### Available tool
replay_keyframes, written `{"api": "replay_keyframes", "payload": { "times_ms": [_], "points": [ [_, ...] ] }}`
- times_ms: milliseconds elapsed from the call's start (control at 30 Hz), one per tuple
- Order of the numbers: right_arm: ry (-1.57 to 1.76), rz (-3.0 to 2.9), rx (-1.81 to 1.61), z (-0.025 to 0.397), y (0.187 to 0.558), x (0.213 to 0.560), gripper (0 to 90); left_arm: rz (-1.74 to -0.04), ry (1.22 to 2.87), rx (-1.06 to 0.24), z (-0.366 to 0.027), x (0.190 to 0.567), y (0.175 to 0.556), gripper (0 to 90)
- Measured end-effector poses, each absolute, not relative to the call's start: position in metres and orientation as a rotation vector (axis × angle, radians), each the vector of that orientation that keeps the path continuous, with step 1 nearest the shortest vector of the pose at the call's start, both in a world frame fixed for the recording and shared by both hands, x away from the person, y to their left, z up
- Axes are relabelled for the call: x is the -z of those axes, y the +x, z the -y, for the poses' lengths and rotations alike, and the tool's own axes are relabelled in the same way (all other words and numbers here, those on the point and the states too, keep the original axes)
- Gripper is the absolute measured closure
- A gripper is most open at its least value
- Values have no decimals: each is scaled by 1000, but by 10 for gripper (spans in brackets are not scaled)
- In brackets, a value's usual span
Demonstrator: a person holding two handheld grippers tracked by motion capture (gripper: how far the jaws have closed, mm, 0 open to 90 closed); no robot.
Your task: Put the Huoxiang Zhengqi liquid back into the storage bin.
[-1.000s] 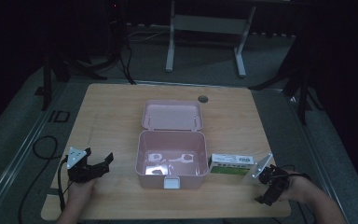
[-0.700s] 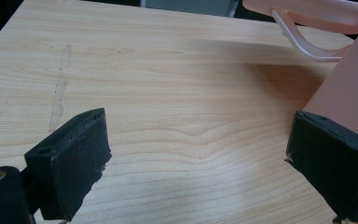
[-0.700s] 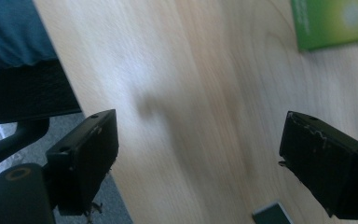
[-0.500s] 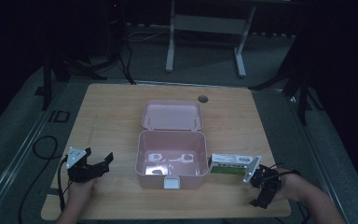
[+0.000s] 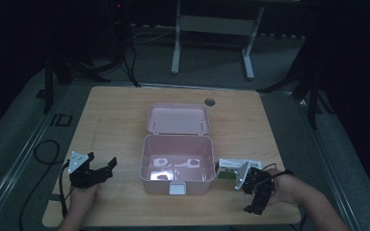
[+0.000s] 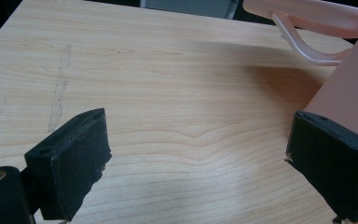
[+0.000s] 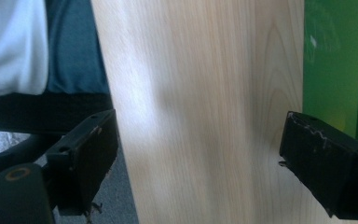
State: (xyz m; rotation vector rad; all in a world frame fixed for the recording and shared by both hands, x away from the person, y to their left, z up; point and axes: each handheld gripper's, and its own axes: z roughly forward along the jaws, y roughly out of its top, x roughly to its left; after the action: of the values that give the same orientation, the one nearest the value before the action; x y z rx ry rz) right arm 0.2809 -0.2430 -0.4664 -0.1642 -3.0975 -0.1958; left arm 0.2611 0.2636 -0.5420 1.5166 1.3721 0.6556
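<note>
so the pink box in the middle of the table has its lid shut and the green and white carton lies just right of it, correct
Not quite: the pink box is open, its lid folded back flat behind it, as the high view shows. The rest holds: the green and white carton lies just right of it on the table, beside the right tool.

Dim room, grey floor point(image 5: 26, 139), metal stand point(image 5: 212, 29) behind

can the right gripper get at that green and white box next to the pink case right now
Probably yes. The right gripper sits right beside the green and white box, fingers open, with bare table between them. The pink case flanks the box's far side, so that stays tight.
</note>
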Motion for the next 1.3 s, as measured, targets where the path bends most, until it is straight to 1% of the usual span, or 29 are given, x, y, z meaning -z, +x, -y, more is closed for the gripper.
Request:
{"api": "replay_keyframes", "payload": {
  "times_ms": [367, 700, 967, 1300],
  "points": [
    [-59, 3106, 176, 209, 284, 450, 114, -1372, 1508, -655, -265, 542, 261, 62],
    [-21, 3150, 187, 190, 290, 416, 130, -1362, 1502, -649, -265, 541, 260, 62],
    [-69, 3206, 201, 189, 308, 400, 129, -1361, 1498, -650, -266, 541, 260, 62],
    [-152, 3247, 174, 202, 339, 399, 127, -1365, 1492, -652, -268, 541, 260, 62]
  ]
}}
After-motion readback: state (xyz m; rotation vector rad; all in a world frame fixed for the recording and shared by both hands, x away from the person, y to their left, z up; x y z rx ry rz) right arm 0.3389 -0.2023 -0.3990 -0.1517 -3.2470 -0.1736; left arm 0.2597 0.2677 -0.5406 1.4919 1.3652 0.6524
